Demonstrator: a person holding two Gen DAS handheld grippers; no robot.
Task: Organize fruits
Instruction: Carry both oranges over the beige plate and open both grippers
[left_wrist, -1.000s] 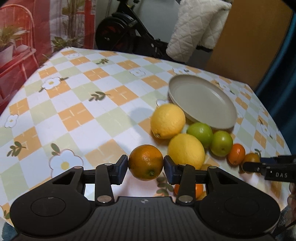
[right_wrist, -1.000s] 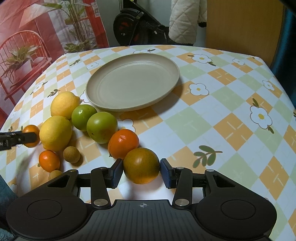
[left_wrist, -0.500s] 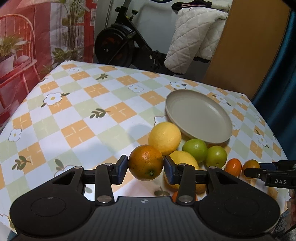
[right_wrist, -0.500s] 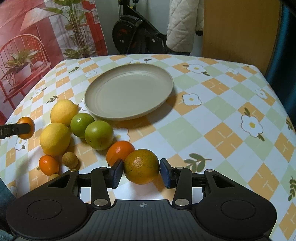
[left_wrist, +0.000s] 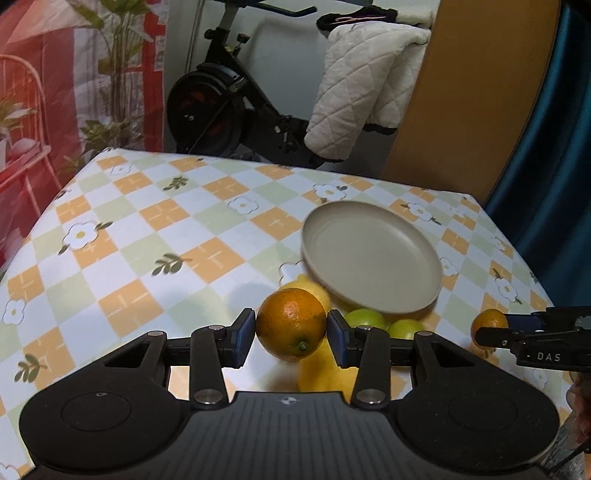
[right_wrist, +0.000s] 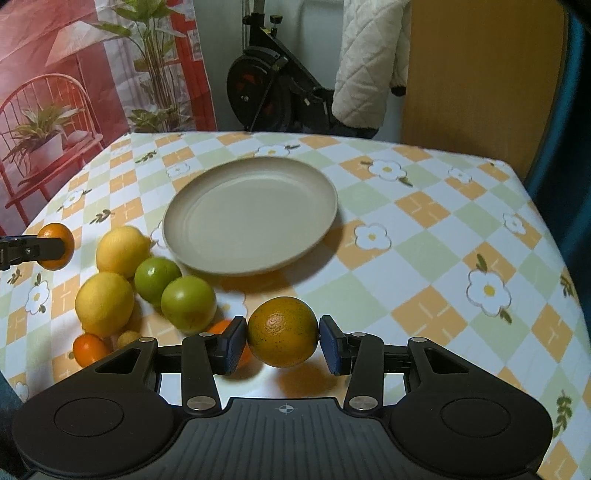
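Left wrist view: the left gripper has its jaws closed on an orange, one blue pad on each flank at the widest girth, stem end turned down toward the camera. The fruit hangs clear of the surface, in front of a lemon and two green fruits. The rind is bright orange with dark speckles and a small green stem nub. I judge it firm, moderately weighty and round enough to roll — a grip across the equator suits it, with pressure that should not bruise the peel. The empty beige plate lies at about one o'clock from the orange, well apart from it. At three o'clock the right gripper shows side-on with its own fruit.

Right wrist view: here the jaws are closed on a second orange — greener and duller in tone, heavily freckled, its dimpled end facing the camera — held above the surface. The plate sits at twelve o'clock, still bare. At nine to ten o'clock lie two lemons, two green fruits and a small orange fruit, close together, some touching. The left gripper enters at the left edge. Setting a round orange down on the shallow plate would need care, or it may roll.
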